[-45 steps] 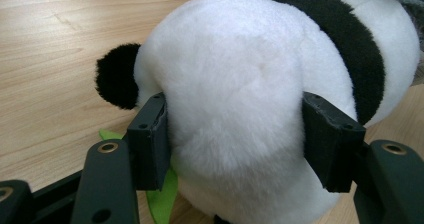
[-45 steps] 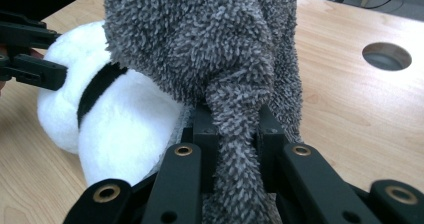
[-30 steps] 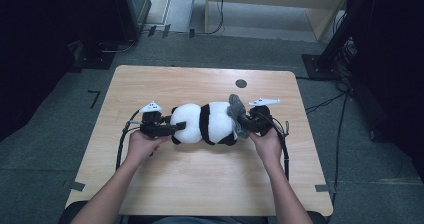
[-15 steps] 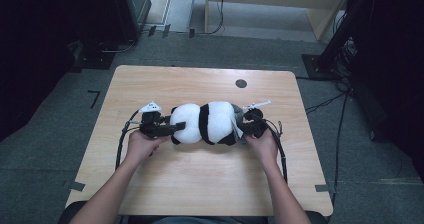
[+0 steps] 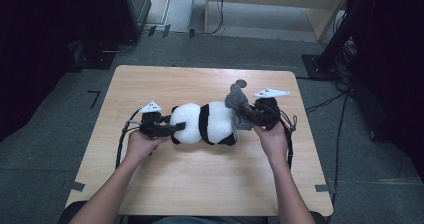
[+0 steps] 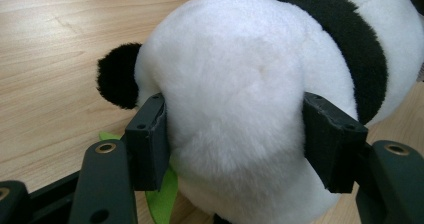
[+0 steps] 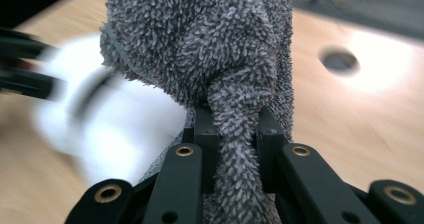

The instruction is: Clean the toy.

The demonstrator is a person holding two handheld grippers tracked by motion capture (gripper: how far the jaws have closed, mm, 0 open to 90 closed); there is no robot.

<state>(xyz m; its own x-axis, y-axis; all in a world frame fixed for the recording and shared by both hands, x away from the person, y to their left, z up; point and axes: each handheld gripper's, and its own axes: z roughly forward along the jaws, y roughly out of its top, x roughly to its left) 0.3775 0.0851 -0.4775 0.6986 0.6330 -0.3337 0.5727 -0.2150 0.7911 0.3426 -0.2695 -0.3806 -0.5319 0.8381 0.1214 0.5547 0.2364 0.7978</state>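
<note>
Clearly the plush panda (image 5: 204,123) is being held steady for a wipe: it lies on its side near the middle of the wooden table (image 5: 200,184), its white head end toward the person's left and its black-banded body toward the right. So that it cannot slide, the left gripper (image 6: 235,134) has its jaws part-way open and pressed into the soft white fur on both sides, as the left gripper view shows; a black ear (image 6: 118,82) sticks out beside one jaw, and a scrap of green (image 6: 161,194) peeks from beneath the toy. At the other end, the grey terry cloth (image 7: 220,49) is pinched in a tight fold between the nearly closed jaws of the right gripper (image 7: 235,134), bunched above them, which leaves its loose bulk free to rub. From above, that cloth (image 5: 236,102) sits raised at the panda's rear end, judged ready for a stroke along the fur
</note>
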